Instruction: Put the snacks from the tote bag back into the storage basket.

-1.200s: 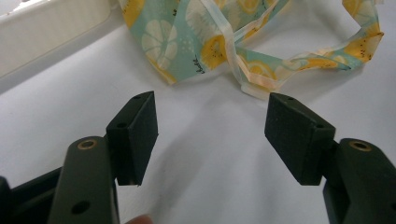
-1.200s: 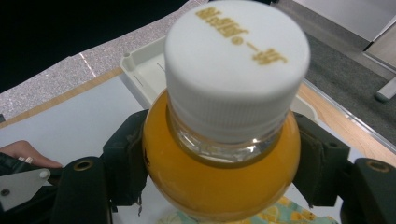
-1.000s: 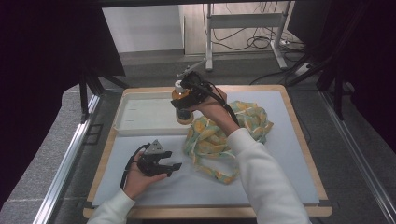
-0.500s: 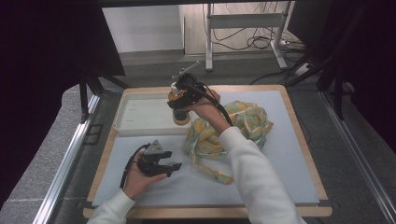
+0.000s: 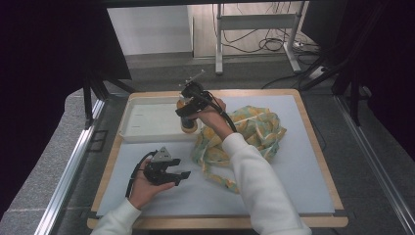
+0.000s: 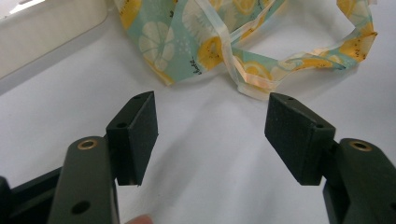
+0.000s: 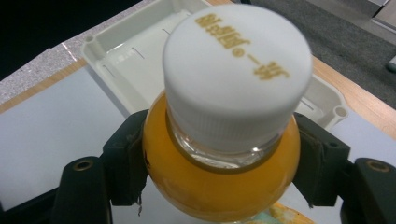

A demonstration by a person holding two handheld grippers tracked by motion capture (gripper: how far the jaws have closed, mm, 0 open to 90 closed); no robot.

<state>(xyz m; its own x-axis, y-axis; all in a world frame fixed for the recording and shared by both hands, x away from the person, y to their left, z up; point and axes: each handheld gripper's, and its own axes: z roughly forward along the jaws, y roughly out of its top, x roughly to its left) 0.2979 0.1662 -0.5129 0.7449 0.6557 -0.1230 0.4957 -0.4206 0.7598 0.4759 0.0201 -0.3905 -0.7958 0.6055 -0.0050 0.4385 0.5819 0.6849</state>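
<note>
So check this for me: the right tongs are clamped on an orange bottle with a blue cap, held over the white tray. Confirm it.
Not quite. The cap is white, not blue, as the right gripper view shows. The rest holds: the right tongs are clamped on the orange bottle, held over the white tray.

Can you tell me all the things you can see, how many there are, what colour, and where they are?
bottle: one, orange juice with a white cap, held over the tray's right end
tray: one, white, back left of the mat
cloth bag: one, teal with yellow fruit print, crumpled at mid table, straps trailing forward
mat: one, pale grey, on the wooden table
right gripper: one, black, closed on the bottle
left gripper: one, black, jaws open, resting at front left
</note>
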